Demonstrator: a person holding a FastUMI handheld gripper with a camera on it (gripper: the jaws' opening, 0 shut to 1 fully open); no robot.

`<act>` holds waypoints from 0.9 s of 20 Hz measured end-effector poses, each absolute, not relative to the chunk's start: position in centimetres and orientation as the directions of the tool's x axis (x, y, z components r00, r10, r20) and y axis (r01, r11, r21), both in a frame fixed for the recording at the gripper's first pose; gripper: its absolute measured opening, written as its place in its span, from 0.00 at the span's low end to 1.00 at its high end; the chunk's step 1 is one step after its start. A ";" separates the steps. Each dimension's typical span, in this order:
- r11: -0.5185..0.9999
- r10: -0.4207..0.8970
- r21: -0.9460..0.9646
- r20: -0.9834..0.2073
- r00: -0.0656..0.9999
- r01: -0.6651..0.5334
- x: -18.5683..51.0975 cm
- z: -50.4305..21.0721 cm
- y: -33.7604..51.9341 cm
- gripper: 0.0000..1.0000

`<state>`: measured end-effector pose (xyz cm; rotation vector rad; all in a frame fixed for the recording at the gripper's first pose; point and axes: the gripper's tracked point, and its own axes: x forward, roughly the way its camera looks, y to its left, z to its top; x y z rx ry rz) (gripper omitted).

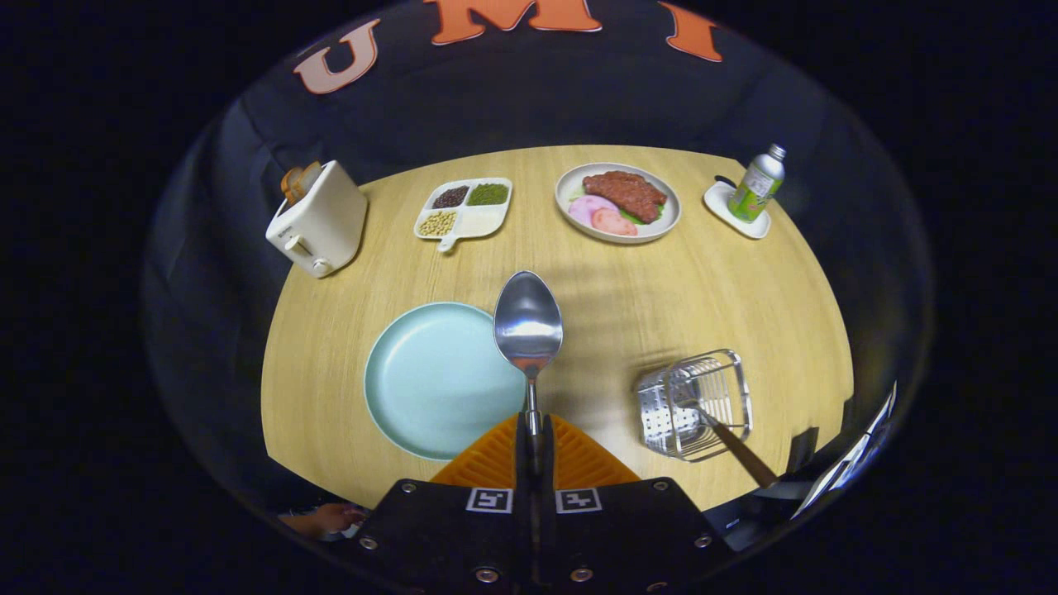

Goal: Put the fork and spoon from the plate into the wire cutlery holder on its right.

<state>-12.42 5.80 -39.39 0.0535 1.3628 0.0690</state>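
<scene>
Gripper (533,434) fingers were closed on the spoon (528,324) handle, bowl raised beside the plate (430,388); wire cutlery holder (696,403) stood right.

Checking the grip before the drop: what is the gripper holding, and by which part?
The gripper is shut on the spoon, pinching its handle; the bowl points ahead.

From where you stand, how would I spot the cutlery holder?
On the wooden table, look right of the pale blue plate. The wire cutlery holder is the see-through metal basket, a brown handle sticking out, right of the gripper clamping the spoon.
</scene>
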 end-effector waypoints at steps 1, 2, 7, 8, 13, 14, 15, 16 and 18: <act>0.998 0.061 0.063 -0.977 0.205 0.003 -12.5 -39.1 4.2 0.04; 0.998 0.047 0.052 -0.978 0.205 0.018 -12.7 -38.9 2.8 0.04; 0.998 -0.015 -0.005 -0.983 0.181 0.057 -14.3 -38.5 -1.9 0.05; 0.998 -0.018 -0.009 -0.986 0.165 0.055 -14.7 -38.6 -2.4 0.04; 0.999 -0.011 -0.007 -0.995 0.096 0.043 -16.9 -39.7 -3.2 0.05; 0.999 -0.011 -0.008 -0.996 0.085 0.042 -17.3 -39.9 -3.3 0.04; 0.999 -0.008 -0.004 -0.997 0.075 0.043 -17.5 -40.1 -3.4 0.05; 0.999 -0.001 0.001 -0.998 0.063 0.037 -17.8 -40.2 -3.3 0.05; 1.000 0.000 0.001 -0.999 0.043 0.027 -18.1 -40.5 -3.5 0.05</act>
